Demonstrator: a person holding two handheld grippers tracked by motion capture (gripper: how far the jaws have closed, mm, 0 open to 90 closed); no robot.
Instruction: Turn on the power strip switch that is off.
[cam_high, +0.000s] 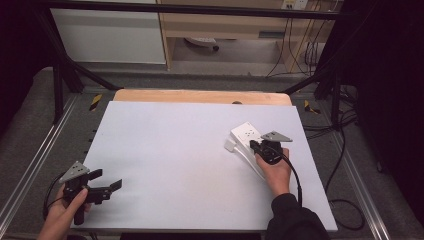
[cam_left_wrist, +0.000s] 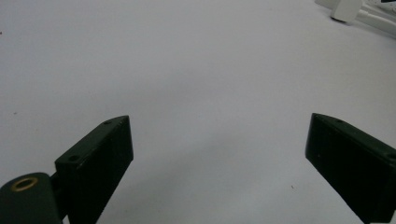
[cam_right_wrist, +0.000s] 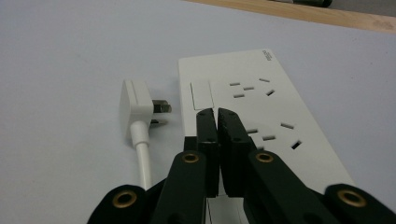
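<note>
The strip (cam_right_wrist: 261, 116) looks like smooth white plastic with a slight sheen, and so does the plug (cam_right_wrist: 133, 109), whose prongs are dull grey metal. Its cord (cam_right_wrist: 144, 158) is smooth white (rubbery or plastic, hard to tell). The table (cam_high: 165, 150) has a matt, pale, even surface with a bare wood edge (cam_high: 200, 96). The right gripper (cam_right_wrist: 218, 116) is matt black plastic with brass-coloured rivets, as is the left gripper (cam_left_wrist: 219, 158).

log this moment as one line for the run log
left tongs: open, over bare table | right tongs: shut, empty, over power strip | plug: unplugged, lying beside strip
</note>
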